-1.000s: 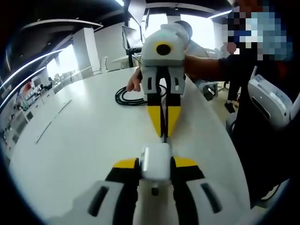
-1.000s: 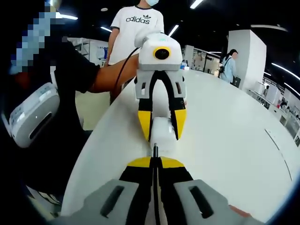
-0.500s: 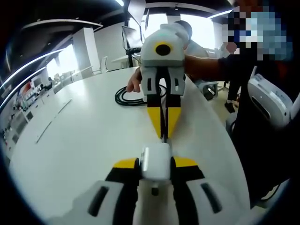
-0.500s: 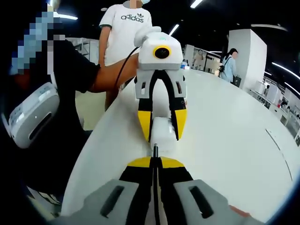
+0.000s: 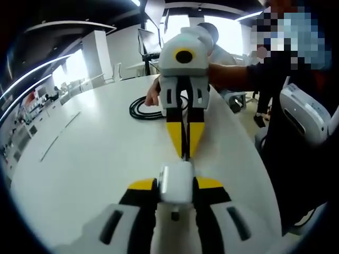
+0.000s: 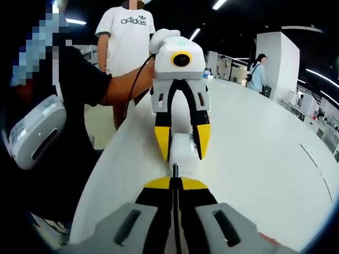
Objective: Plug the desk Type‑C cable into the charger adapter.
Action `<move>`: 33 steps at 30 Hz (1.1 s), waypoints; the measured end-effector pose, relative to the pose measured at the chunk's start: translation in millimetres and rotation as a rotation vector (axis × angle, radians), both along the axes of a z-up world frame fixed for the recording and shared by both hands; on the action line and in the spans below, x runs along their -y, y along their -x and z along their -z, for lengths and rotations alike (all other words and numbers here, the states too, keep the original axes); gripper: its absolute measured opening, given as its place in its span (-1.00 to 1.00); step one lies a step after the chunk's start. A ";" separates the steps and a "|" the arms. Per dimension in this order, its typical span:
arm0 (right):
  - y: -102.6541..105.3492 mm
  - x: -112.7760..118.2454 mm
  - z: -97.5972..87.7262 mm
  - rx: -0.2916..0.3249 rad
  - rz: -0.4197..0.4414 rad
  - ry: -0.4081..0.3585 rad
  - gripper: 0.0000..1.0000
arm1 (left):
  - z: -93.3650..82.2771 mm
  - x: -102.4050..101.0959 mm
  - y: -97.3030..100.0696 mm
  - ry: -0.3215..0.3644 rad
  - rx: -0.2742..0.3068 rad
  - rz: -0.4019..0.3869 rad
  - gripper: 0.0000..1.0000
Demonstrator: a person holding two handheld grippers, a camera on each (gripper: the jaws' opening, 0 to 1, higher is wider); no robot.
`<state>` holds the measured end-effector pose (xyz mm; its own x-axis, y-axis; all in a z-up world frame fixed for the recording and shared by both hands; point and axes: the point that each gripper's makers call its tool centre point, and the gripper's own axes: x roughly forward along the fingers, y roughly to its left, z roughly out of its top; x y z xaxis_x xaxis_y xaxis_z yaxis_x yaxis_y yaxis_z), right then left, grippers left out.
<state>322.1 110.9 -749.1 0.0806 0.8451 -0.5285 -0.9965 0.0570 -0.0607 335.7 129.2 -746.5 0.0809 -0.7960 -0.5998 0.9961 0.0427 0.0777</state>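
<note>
With my left gripper point(image 5: 177, 184) clamped on the white block-shaped charger adapter point(image 5: 176, 182) and my right gripper point(image 6: 176, 183) pinched tight on the thin black Type-C cable plug point(image 6: 175, 170), tip at the adapter's face above the white round table point(image 5: 95, 153), I judge insertion near but unconfirmed.

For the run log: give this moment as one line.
left gripper: shut on charger adapter | right gripper: shut on Type-C cable | plug at adapter face, seating unclear | above white table
</note>
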 end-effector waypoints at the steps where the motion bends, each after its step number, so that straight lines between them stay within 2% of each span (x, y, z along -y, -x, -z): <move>1: -0.1 0.0 -0.1 -0.001 0.001 -0.002 -0.97 | 0.1 0.0 0.1 -0.001 0.000 0.000 -0.49; 15: -0.6 -0.3 -0.2 -0.022 0.017 -0.030 -1.00 | 0.4 0.2 -1.5 -0.004 -0.009 -0.003 -0.51; 20: -0.4 -1.1 -0.5 -0.002 0.006 -0.018 -1.00 | 0.3 -0.2 -2.6 -0.010 -0.016 0.001 -0.51; 33: -0.3 -5.7 -0.2 -0.024 -0.001 -0.013 -1.00 | 1.1 0.7 -1.6 -0.020 -0.022 0.006 -0.52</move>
